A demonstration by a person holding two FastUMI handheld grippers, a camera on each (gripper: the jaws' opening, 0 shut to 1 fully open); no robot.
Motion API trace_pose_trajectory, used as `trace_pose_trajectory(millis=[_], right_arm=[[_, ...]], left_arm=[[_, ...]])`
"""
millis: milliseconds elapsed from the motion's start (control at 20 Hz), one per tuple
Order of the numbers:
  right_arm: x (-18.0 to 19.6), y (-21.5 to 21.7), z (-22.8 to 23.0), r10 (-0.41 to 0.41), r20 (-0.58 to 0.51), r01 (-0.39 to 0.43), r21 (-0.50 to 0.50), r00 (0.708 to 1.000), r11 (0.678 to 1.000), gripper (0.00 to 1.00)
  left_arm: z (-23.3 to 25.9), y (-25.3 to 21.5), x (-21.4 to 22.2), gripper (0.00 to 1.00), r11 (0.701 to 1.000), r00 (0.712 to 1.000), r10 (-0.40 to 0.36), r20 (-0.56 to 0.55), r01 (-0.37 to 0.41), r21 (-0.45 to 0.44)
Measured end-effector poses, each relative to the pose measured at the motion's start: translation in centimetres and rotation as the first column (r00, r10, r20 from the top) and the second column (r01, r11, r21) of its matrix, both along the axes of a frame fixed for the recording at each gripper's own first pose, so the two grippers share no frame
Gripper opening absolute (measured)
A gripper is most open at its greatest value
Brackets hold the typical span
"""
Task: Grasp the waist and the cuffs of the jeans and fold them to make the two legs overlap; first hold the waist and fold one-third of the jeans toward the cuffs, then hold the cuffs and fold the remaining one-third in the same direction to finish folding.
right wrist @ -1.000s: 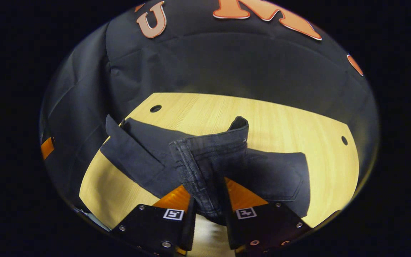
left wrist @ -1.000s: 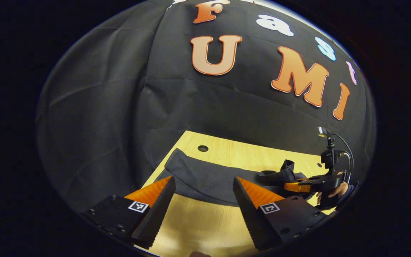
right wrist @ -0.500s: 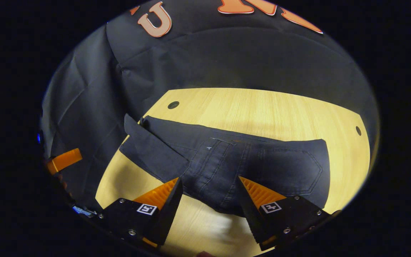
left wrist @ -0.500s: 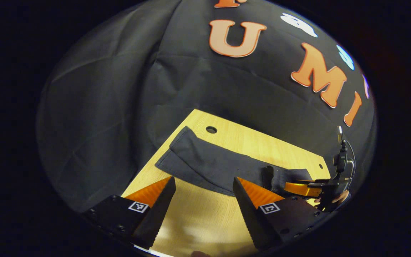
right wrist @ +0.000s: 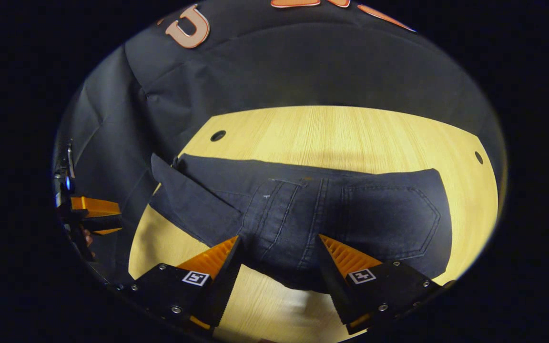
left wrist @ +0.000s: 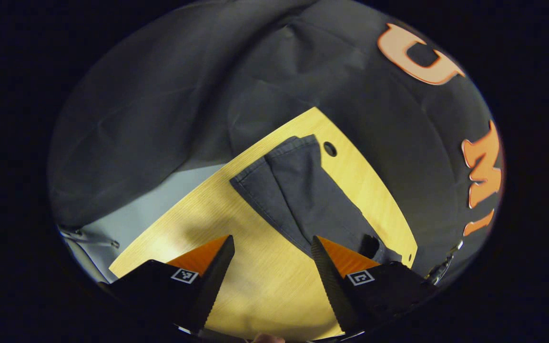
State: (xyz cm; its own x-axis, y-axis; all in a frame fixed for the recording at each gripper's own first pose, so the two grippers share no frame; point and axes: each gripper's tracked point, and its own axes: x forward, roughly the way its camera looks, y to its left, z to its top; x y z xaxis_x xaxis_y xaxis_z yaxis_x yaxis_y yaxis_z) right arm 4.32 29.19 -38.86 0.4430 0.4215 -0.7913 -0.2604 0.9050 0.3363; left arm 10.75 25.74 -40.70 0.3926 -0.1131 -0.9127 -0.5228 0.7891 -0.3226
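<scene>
Jeans (right wrist: pixel 303 209): flat on table (right wrist: pixel 341 133), waist end at 6 o'clock before right gripper (right wrist: pixel 279 257).
Change: right gripper let the waist go a second ago; fingers now wide apart, empty.
Meaning: waist fold looks laid; cuffs (left wrist: pixel 274 157) next.
Left gripper (left wrist: pixel 272 252): wide open, empty, cuffs at 12 o'clock.
Obstacles: none seen; table holes only.

- The booth was dim; light fell from above onto the tabletop (right wrist: pixel 350 133), which glowed warm yellow.
- Soft shadows lay beneath the jeans (right wrist: pixel 303 214).
- Fisheye bending curved the tabletop's edges.
- Focus stayed sharp.
</scene>
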Motion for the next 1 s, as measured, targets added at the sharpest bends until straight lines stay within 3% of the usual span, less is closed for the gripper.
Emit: trace_pose_trajectory(millis=[150,500,650,1000], right_arm=[[0.9,-1.6,2.5,-0.058,0.045,0.057,0.024,0.997,0.998,0.92],[1.4,-7.3,6.8,-0.169,0.128,0.168,0.019,0.977,0.986,0.93],[0.9,-9.1,6.9,-0.200,0.133,0.199,0.018,0.971,0.980,0.93],[-0.5,-12.3,6.0,-0.242,0.111,0.240,0.026,0.964,0.970,0.93]], left_arm=[[-3.0,1.8,1.4,0.97,0.999,0.997,0.035,-0.074,-0.037,-0.024],[-8.3,2.8,6.2,0.97,0.999,0.982,0.047,-0.184,-0.044,0.016],[-9.0,2.6,7.8,0.97,0.998,0.974,0.045,-0.222,-0.035,0.050],[-11.0,2.5,10.3,0.97,0.989,0.950,0.119,-0.289,-0.087,0.121]])
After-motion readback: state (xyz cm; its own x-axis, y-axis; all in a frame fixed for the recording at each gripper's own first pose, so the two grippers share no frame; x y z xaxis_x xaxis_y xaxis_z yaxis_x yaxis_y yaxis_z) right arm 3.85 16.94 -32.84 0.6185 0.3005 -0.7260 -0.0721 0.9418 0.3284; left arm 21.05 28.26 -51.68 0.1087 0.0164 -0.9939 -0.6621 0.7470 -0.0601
